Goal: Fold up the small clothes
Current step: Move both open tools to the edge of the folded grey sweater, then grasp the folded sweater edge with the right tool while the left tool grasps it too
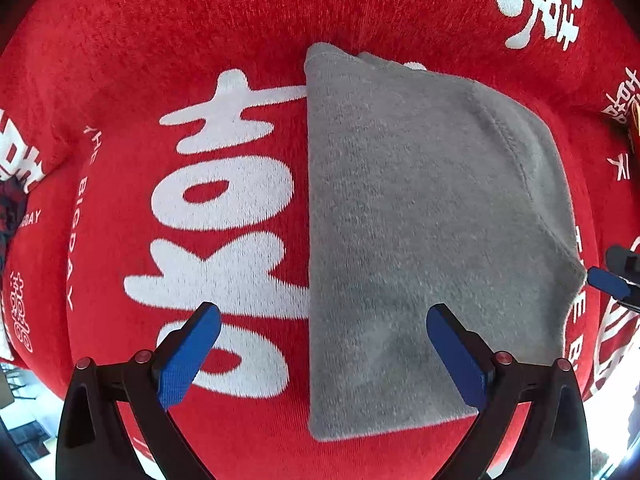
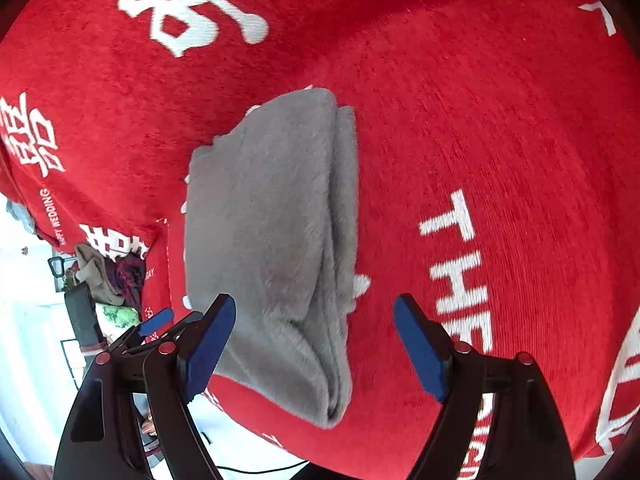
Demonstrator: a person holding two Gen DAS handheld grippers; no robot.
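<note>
Nearest the person, the red blanket (image 2: 500, 120) with white lettering ends at a near edge, and past it a pale floor and a heap of other clothes (image 2: 112, 276) show at the lower left of the right wrist view. On the blanket itself there is wide bare red cloth to either side of the work.

The left gripper (image 1: 324, 350) points straight down with its blue pads spread wide and nothing between them pressed; one pad hangs over the white lettering, the other over the near part of the folded grey garment (image 1: 420, 240), so its straight folded edge runs up between the fingers. The right gripper (image 2: 314, 344) is tilted downward, jaws likewise wide apart and gripping nothing, with the garment's near end (image 2: 272, 240) lying between and just beyond its pads. Its blue tip also shows at the garment's right corner in the left wrist view.

The garment lies flat on the blanket, folded in layers, its long axis running away from the person toward the far lettering.
</note>
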